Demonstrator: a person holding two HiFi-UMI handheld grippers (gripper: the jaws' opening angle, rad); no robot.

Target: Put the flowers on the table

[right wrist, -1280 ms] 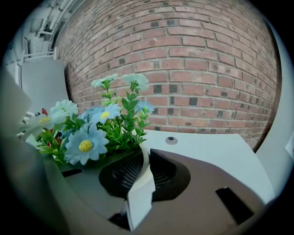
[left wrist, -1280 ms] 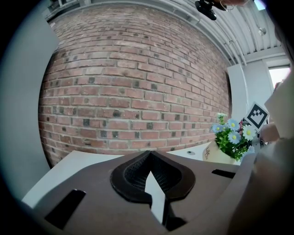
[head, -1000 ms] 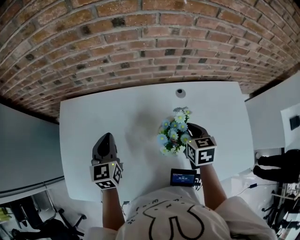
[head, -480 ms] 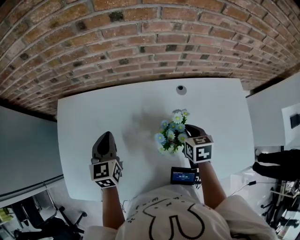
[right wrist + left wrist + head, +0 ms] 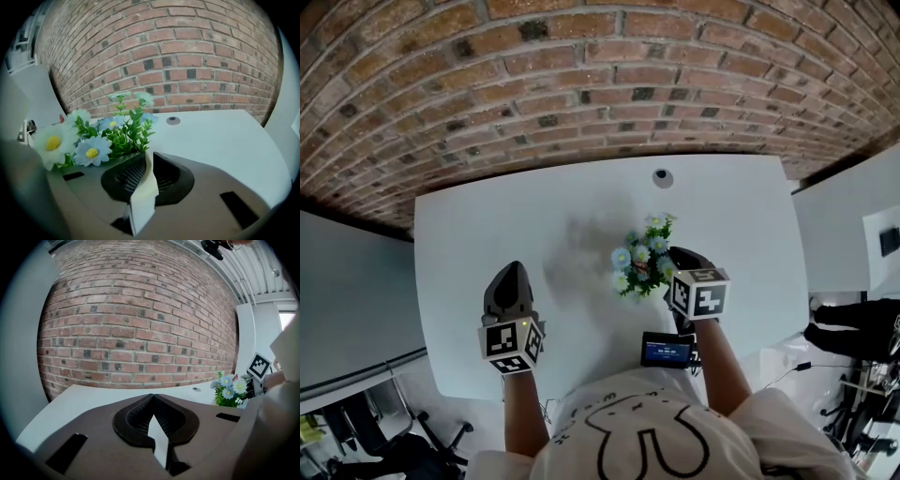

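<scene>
both forearms out ahead of me, grippers pointing twd the brick wall (image 5: 600,84). left gripper (image 5: 510,272) sits low over the table's (image 5: 469,234) front-left, jaws closed, nothing btwn them. right gripper (image 5: 148,157) is well apart to its right, jaws clamped on the flowers (image 5: 641,263) by a pale strip (image 5: 143,197) at their base. blooms lean out just left of my right jaws, over the table's middle; can't tell if they touch the top
</scene>
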